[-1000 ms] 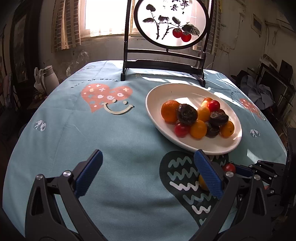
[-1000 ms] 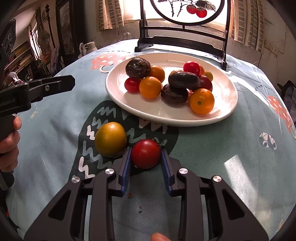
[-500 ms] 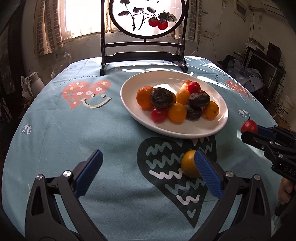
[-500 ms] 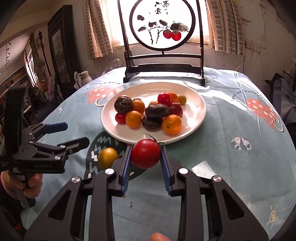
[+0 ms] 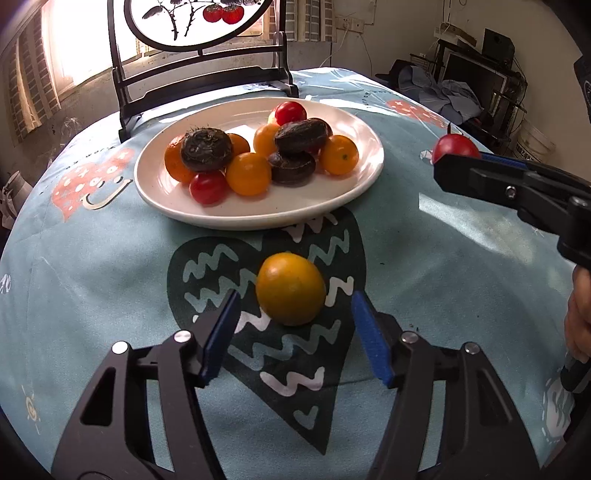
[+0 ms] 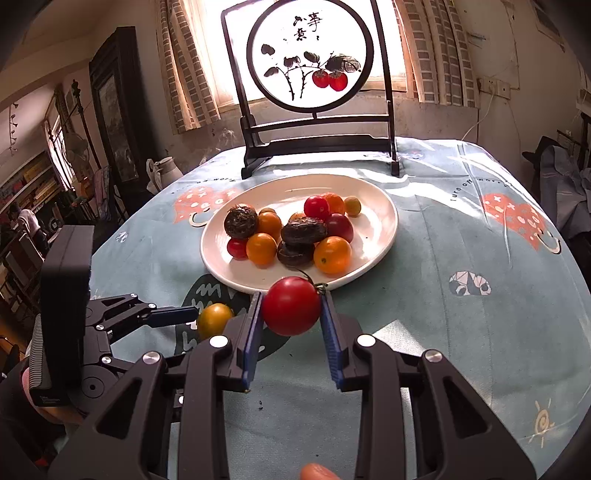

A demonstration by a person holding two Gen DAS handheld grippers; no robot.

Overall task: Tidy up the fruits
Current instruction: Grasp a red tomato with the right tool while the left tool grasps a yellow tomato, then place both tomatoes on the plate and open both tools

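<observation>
A white plate (image 5: 354,122) (image 6: 384,206) holds several orange, red and dark fruits. A yellow-orange tomato (image 5: 290,288) (image 6: 215,319) lies on the tablecloth's dark heart print in front of the plate. My left gripper (image 5: 293,332) is open, its blue pads on either side of that tomato and just short of it. My right gripper (image 6: 291,312) is shut on a red tomato (image 6: 291,305) (image 5: 455,146) and holds it in the air, near the plate's front rim in its own view. In the left wrist view it is to the right of the plate.
A black wooden stand with a round painted screen (image 6: 308,55) (image 5: 199,22) rises behind the plate at the table's far edge. The round table has a light blue cloth (image 5: 92,258). A white jug (image 6: 162,173) and room clutter lie beyond the table.
My left gripper has moved forward and right and narrowed its opening, so the yellow tomato now lies between its pads. My right gripper has lifted the red tomato off the cloth.
</observation>
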